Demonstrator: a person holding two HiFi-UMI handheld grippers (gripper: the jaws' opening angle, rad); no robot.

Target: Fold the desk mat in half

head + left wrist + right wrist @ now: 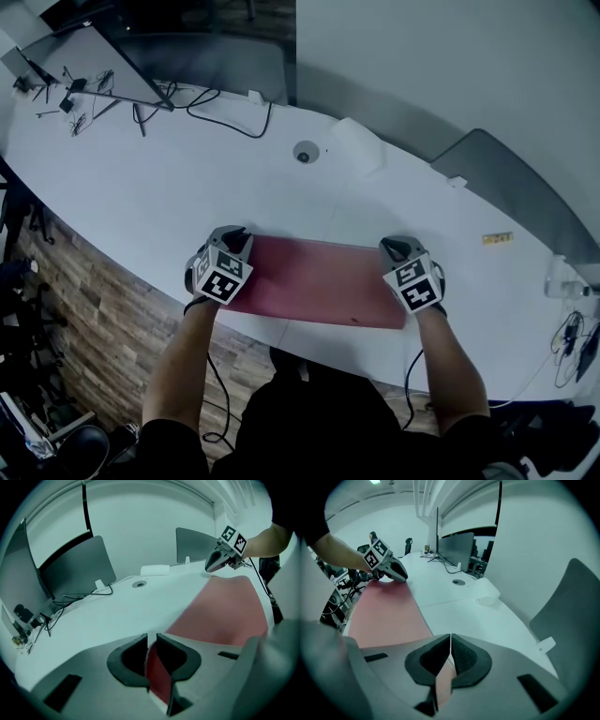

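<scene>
The desk mat [314, 281] is a thin, pliant sheet with a dull red, matt face, smooth and without sheen. Where it is pinched, its edge shows a paler, finely toothed rim (stitching or texture, too small to tell). The desk [141, 187] has a smooth white top with a soft satin finish. The left gripper [151, 656] and right gripper [450, 656] have matt grey plastic bodies. Their fingers [127, 660] are black and rubbery-looking, finely ribbed on the inner faces. Each marker cube [222, 275] carries flat black-and-white print. The partition panel [79, 571] looks matt grey. The floor [84, 300] shows brown wood-grain planks.
</scene>
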